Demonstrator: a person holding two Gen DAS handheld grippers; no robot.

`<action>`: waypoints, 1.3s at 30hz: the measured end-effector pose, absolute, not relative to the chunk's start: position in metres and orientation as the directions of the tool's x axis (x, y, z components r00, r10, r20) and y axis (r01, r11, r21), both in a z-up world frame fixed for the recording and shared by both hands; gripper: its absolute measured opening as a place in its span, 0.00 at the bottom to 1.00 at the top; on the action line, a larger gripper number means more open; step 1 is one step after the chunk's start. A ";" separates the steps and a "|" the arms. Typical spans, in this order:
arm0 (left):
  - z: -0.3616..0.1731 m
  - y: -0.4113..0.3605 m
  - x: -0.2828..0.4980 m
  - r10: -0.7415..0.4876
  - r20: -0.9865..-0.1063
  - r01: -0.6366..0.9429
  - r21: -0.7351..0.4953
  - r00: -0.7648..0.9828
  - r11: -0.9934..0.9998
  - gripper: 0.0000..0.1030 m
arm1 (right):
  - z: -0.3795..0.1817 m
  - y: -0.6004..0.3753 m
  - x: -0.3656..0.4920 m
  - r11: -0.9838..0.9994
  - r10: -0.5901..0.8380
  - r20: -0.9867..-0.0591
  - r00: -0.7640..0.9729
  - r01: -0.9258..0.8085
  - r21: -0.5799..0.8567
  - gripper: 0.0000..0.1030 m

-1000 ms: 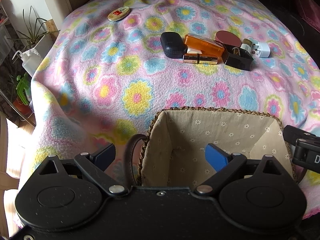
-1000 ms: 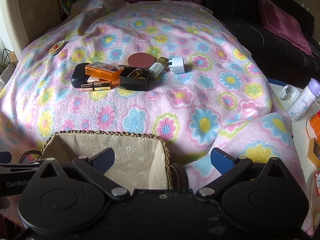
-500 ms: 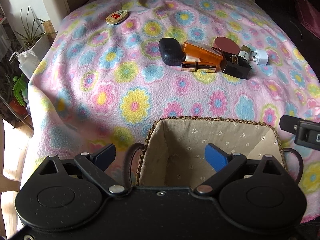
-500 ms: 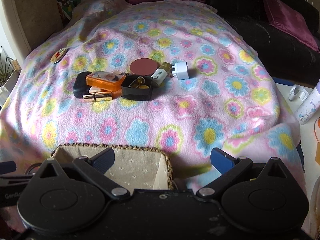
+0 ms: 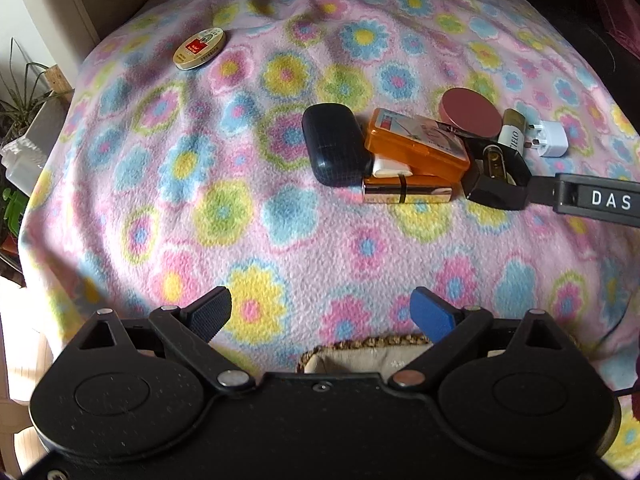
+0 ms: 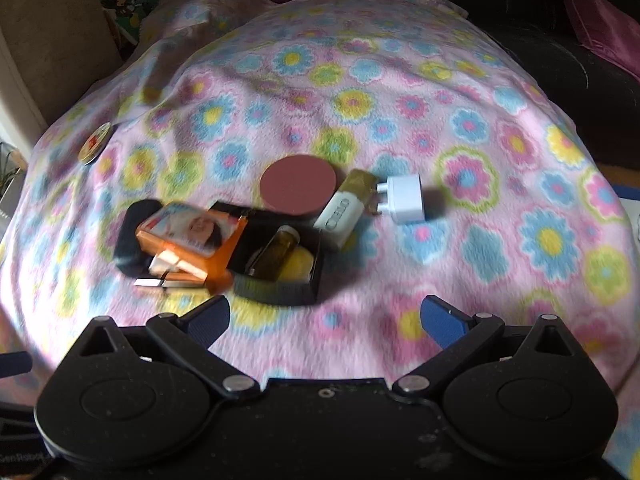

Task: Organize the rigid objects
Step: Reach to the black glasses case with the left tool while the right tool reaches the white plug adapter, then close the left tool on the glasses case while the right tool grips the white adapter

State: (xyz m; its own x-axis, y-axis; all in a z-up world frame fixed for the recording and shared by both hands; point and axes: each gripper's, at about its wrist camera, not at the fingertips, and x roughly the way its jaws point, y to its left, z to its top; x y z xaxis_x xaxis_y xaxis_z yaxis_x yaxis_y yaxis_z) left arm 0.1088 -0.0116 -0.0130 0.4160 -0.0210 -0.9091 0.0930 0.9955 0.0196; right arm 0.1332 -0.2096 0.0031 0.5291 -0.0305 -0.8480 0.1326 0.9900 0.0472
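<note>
A cluster of small items lies on the flowered blanket: a black rounded case [image 5: 334,145], an orange plastic box [image 5: 416,144] on a gold case [image 5: 406,193], an open black box [image 6: 280,262] holding a small bottle, a round maroon lid [image 6: 298,184], a white tube [image 6: 346,208] and a white plug adapter [image 6: 404,197]. A round tin [image 5: 199,48] sits apart at the far left. My left gripper [image 5: 322,314] hangs open and empty above the blanket, short of the cluster. My right gripper [image 6: 325,320] is open too, just short of the black box. The woven basket's rim [image 5: 372,346] peeks out under the left gripper.
The pink flowered blanket [image 5: 248,208] covers a domed surface that drops off at the left toward potted plants [image 5: 24,96]. A dark sofa with maroon cushions [image 6: 600,28] lies behind and to the right. The right gripper's finger [image 5: 596,200] crosses the left wrist view's right edge.
Both grippers have moved forward over the blanket toward the cluster. The basket, which filled the lower frames, has slid almost out of sight beneath them. The jaws stayed wide.
</note>
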 end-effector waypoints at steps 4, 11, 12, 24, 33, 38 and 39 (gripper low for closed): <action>-0.017 -0.013 0.131 -0.014 -0.907 0.096 0.029 0.420 0.995 0.90 | -0.003 -0.236 0.163 0.965 -0.125 -0.835 0.536 0.263 0.024 0.98; -0.030 -0.014 0.176 -0.015 -0.906 0.111 0.035 0.423 0.993 0.90 | -0.024 -0.269 0.207 0.955 -0.195 -0.840 0.506 0.293 -0.046 0.87; -0.031 -0.015 0.182 -0.014 -0.906 0.111 0.036 0.423 0.993 0.90 | -0.027 -0.270 0.209 0.956 -0.195 -0.841 0.504 0.288 -0.049 0.87; -0.064 -0.012 0.248 0.036 -0.932 0.081 0.070 0.362 0.994 0.92 | -0.053 -0.275 0.227 0.950 -0.195 -0.860 0.472 0.310 -0.046 0.83; -0.070 -0.001 0.247 0.032 -0.924 0.080 0.068 0.382 0.994 0.80 | -0.053 -0.280 0.227 0.949 -0.189 -0.865 0.464 0.312 -0.039 0.64; -0.061 0.003 0.242 0.054 -0.910 0.098 0.103 0.411 0.990 0.42 | -0.050 -0.284 0.223 0.951 -0.183 -0.868 0.462 0.306 -0.038 0.19; -0.059 0.004 0.241 0.053 -0.907 0.099 0.103 0.417 0.990 0.38 | -0.050 -0.285 0.222 0.950 -0.175 -0.868 0.464 0.311 -0.025 0.14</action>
State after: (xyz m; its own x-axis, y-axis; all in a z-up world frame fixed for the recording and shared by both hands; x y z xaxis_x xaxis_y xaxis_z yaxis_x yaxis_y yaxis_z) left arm 0.2408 0.0044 -0.0589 0.4174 0.0529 -0.9072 0.0993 0.9897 0.1034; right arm 0.2219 -0.2848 -0.0496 0.4645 -0.1745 -0.8682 0.3110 0.9501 -0.0246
